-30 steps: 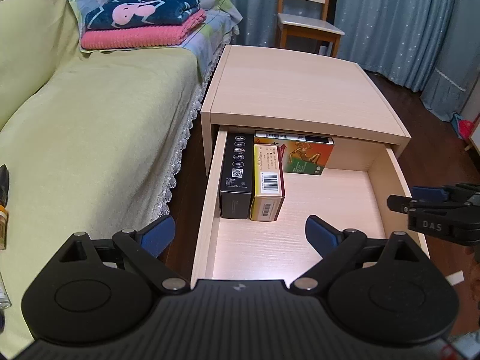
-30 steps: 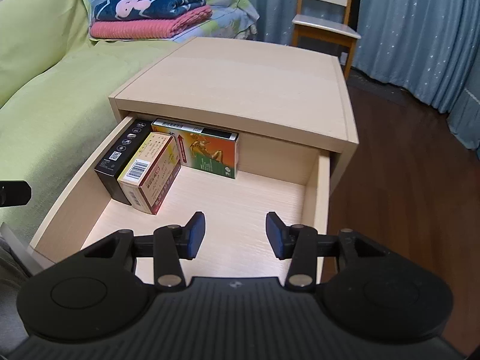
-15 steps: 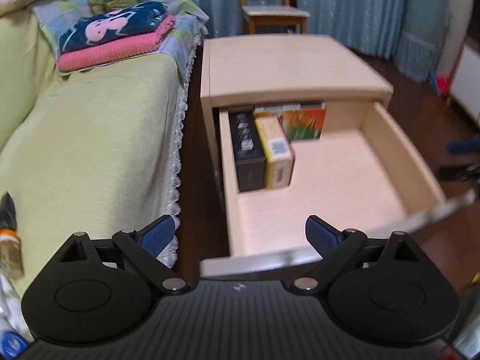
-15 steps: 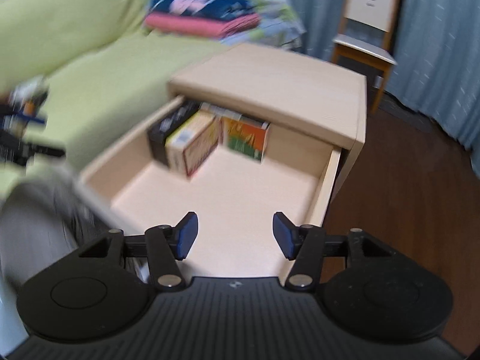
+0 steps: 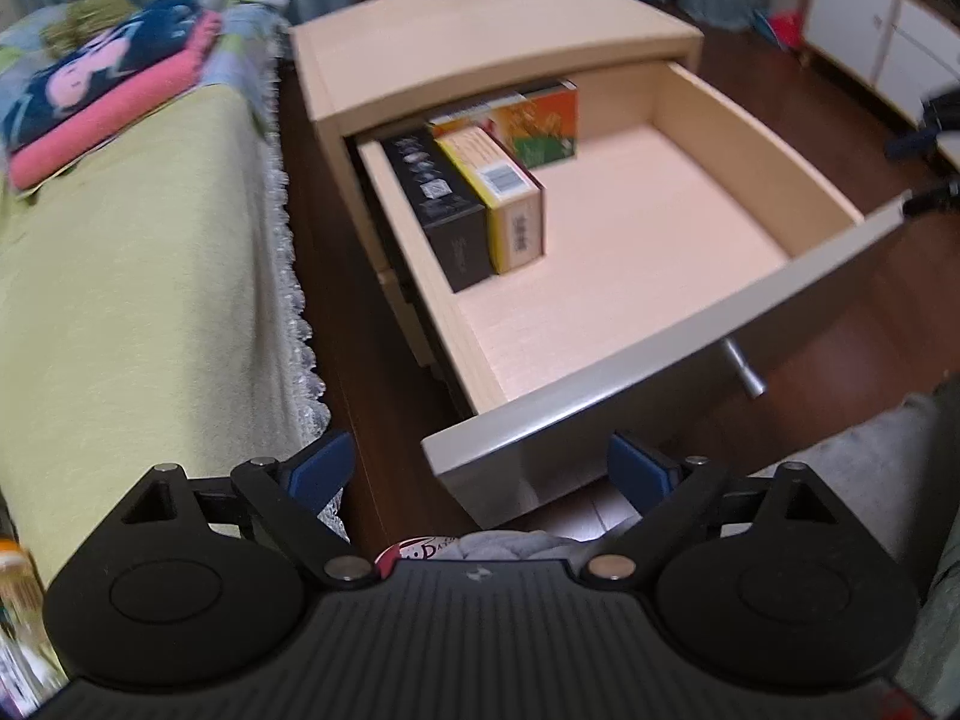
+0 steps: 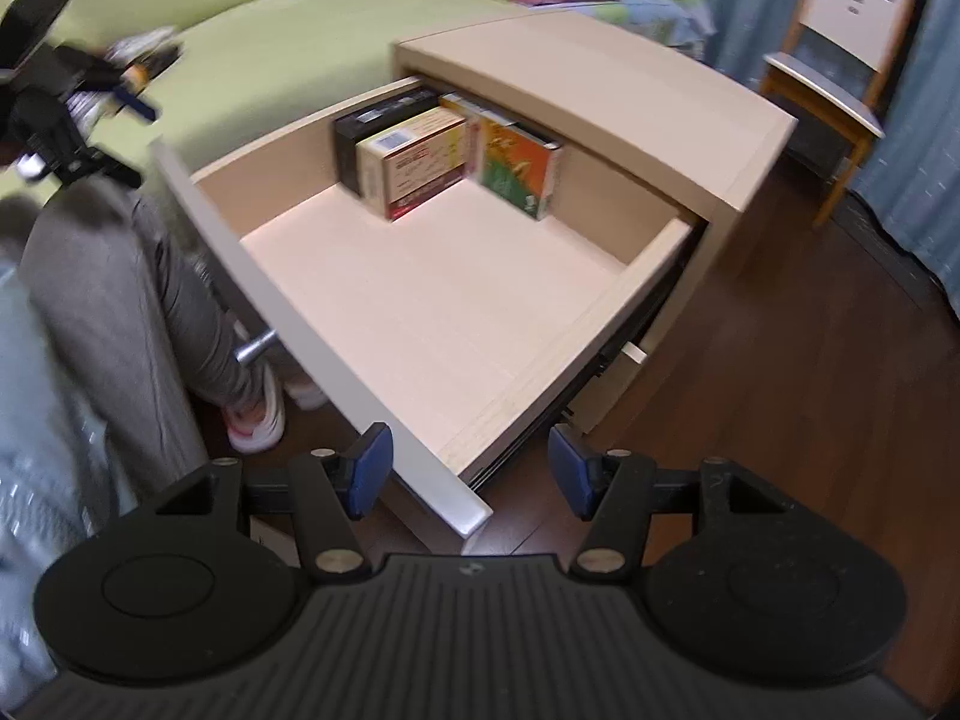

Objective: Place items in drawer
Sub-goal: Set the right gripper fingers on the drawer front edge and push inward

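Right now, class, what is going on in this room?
A person holds a gripper in each hand beside a bedside cabinet whose drawer is pulled open. Three boxes sit at its back left: a black box, a yellow box and an orange-green box. The left gripper and right gripper are both open and hold nothing, outside the drawer front. More small items lie on the green sofa, blurred.

The drawer looked like pale, matt wood laminate with a smooth bottom, its handle brushed metal. The boxes inside were printed cardboard, slightly glossy. The floor was dark polished wood, the bedspread soft matt cloth edged in lace.
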Demonstrator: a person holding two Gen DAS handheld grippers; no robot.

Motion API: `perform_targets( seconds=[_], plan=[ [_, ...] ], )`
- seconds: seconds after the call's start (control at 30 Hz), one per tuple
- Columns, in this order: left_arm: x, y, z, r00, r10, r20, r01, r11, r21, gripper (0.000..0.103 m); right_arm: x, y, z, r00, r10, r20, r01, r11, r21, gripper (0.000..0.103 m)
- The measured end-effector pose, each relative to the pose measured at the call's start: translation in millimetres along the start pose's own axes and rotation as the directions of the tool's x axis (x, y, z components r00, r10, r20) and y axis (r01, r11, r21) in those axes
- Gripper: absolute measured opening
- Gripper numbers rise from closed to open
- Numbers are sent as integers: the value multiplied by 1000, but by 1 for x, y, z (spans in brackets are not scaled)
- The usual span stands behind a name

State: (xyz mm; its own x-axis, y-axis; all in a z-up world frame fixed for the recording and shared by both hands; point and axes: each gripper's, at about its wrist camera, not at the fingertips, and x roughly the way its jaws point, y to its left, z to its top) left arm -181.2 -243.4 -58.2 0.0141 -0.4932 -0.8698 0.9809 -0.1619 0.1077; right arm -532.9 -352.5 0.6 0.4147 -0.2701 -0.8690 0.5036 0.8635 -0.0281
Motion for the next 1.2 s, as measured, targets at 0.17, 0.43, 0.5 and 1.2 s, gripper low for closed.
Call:
perform_targets(
  seconds=[0.17, 0.43, 0.5, 1.2],
  plan=[
    [17, -6, 7, 998, -22, -64, 28, 996, 90, 78, 8, -4, -5, 996, 70, -47, -73, 995, -66, 54],
    [29, -4, 6, 995, -38, -91, 45, 995, 84, 61, 21, -1, -14, 990, 108, -89, -113, 992, -63, 28],
    [29, -4, 6, 995, -42, -89, 49, 996, 81, 61, 22, -2, -14, 990, 112, -90, -119, 991, -69, 28],
    [32, 0, 10, 996, -38, -75, 44, 996, 73, 61, 21, -7, -12, 993, 94, -69, -98, 994, -57, 28]
  ],
)
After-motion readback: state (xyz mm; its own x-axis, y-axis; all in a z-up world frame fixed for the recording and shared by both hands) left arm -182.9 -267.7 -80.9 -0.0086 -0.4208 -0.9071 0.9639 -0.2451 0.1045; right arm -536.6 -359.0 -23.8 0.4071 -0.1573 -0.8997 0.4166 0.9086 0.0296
